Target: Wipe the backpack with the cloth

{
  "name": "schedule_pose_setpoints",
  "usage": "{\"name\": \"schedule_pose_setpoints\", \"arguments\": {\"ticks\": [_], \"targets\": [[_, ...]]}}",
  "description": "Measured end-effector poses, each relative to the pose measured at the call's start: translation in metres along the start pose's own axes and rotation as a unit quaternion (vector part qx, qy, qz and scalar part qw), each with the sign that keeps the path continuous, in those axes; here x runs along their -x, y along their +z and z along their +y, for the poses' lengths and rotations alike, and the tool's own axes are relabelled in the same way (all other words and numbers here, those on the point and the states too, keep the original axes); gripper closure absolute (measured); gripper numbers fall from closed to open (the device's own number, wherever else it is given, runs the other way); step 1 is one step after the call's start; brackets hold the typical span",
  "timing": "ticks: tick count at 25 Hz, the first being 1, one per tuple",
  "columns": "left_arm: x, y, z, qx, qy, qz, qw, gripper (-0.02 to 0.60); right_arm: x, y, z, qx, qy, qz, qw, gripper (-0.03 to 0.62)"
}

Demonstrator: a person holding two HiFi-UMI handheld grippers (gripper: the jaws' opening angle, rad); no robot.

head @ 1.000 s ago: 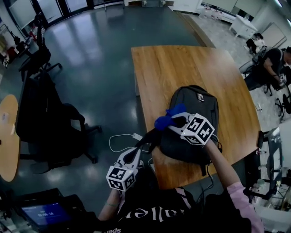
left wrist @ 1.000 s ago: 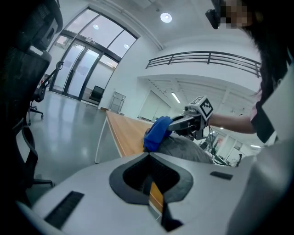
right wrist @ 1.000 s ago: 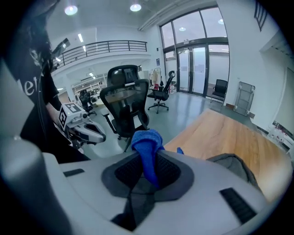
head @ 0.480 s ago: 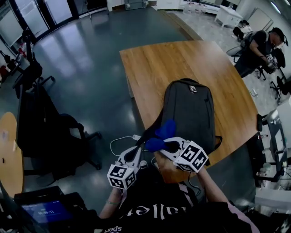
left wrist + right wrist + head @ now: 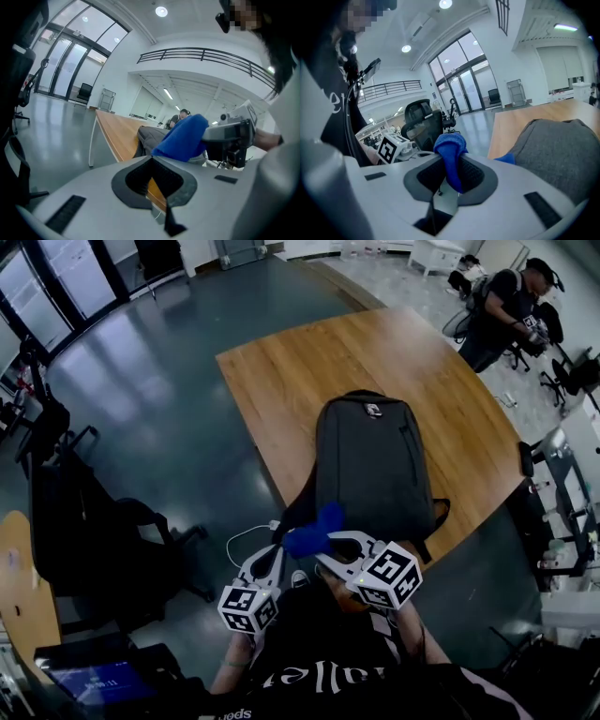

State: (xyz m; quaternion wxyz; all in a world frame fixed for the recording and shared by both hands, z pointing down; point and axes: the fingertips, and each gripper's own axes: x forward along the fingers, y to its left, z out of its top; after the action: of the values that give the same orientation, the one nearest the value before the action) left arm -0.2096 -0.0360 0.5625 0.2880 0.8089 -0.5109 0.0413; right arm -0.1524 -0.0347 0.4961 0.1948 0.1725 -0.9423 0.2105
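Note:
A dark grey backpack [image 5: 375,460] lies flat on the wooden table [image 5: 309,362], its lower end at the table's near edge. My right gripper [image 5: 328,542] is shut on a blue cloth [image 5: 314,529], held just off the backpack's near left corner, beside a strap. In the right gripper view the cloth [image 5: 450,152] stands pinched between the jaws, with the backpack [image 5: 558,147] to the right. My left gripper [image 5: 275,557] hangs shut and empty below the table edge, to the left of the cloth. The left gripper view shows the cloth [image 5: 183,138] and backpack [image 5: 150,135] ahead of its shut jaws.
Black office chairs [image 5: 89,512] stand on the dark floor at left. A white cable [image 5: 246,538] lies on the floor near the table leg. A person [image 5: 506,292] stands beyond the table's far right corner. A round wooden table [image 5: 19,596] is at the left edge.
My right gripper has drawn the cloth back from the backpack's top, down past its near left corner toward my body. The left gripper has barely moved.

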Motion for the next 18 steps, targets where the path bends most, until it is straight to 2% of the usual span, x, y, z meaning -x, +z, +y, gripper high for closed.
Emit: {"name": "schedule_pose_setpoints", "arguments": {"ticks": [3, 8, 18], "targets": [[-0.006, -0.005, -0.01, -0.001, -0.013, 0.006, 0.9999, 0.583, 0.014, 0.003, -0.022, -0.024, -0.036, -0.024, 0.999, 0.54], [-0.011, -0.006, -0.027, -0.008, -0.024, 0.005, 0.9997, 0.583, 0.048, -0.007, -0.056, -0.044, -0.088, -0.033, 0.995, 0.54], [-0.019, 0.0, -0.059, -0.006, 0.007, -0.015, 0.9998, 0.583, 0.124, -0.027, -0.108, -0.067, -0.128, -0.049, 0.988, 0.54]]}}
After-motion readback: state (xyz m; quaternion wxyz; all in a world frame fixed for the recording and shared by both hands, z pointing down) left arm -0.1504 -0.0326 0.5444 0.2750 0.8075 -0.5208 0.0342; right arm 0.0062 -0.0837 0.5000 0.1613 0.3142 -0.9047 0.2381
